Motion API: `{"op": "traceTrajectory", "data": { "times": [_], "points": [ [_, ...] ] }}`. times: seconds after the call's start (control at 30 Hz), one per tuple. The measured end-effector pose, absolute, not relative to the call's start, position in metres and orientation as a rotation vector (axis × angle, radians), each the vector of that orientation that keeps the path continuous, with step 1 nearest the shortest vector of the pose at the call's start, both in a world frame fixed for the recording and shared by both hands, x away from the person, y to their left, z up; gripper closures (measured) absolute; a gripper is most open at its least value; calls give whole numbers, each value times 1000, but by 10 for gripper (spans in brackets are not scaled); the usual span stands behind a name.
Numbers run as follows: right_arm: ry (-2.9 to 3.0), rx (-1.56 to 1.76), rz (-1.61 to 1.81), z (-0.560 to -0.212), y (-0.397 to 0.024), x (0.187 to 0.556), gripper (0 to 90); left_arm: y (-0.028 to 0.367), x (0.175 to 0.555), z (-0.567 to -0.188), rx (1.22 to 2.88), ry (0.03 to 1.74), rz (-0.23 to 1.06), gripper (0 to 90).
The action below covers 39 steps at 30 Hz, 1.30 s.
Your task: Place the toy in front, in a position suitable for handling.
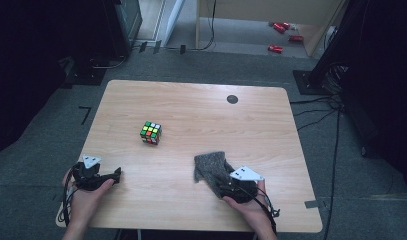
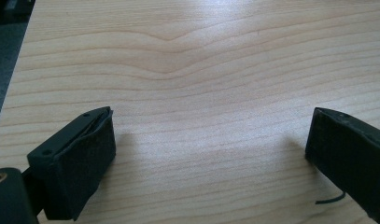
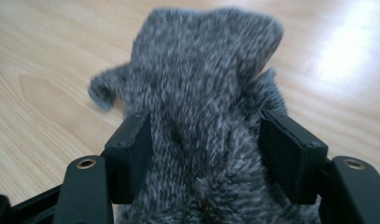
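Note:
A grey fuzzy cloth [image 1: 209,167] lies bunched on the wooden table [image 1: 201,115] near its front right. My right gripper [image 1: 219,183] reaches into it from the near side. In the right gripper view the cloth [image 3: 201,84] fills the gap between the two black jaws of the right gripper [image 3: 204,126] and rests against both pads. A multicoloured puzzle cube [image 1: 150,132] stands left of the table's middle, apart from both grippers. My left gripper [image 1: 115,176] rests at the front left edge. In its own view the left gripper [image 2: 211,121] stands open over bare wood.
A small black round disc [image 1: 232,99] sits in the tabletop near the far edge. Dark equipment and cables stand on the floor to either side. Red objects [image 1: 281,37] lie on the floor beyond the table.

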State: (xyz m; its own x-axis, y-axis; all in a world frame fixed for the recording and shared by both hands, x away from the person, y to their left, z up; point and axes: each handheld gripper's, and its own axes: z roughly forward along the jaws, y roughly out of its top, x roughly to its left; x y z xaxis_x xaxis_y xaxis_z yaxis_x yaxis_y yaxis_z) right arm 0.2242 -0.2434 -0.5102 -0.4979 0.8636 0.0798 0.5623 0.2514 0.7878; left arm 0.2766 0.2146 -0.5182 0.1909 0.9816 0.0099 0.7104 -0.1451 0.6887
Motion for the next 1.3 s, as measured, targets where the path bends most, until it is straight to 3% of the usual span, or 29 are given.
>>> {"op": "traceTrajectory", "data": {
  "times": [0.23, 0.3, 0.53, 1.3],
  "points": [
    [2174, 1287, 1045, -517, -240, 228, 473, 214, 276, -517, 1936, 1564, 631, 24],
    [2139, 1263, 1000, -520, -237, 225, 561, 212, 278, -515, 1916, 1560, 621, 24],
    [2082, 1308, 999, -520, -241, 226, 736, 188, 287, -508, 1943, 1490, 607, 24],
    [2051, 1338, 1080, -513, -249, 226, 761, 127, 330, -503, 1966, 1373, 584, 25]
  ]
}}
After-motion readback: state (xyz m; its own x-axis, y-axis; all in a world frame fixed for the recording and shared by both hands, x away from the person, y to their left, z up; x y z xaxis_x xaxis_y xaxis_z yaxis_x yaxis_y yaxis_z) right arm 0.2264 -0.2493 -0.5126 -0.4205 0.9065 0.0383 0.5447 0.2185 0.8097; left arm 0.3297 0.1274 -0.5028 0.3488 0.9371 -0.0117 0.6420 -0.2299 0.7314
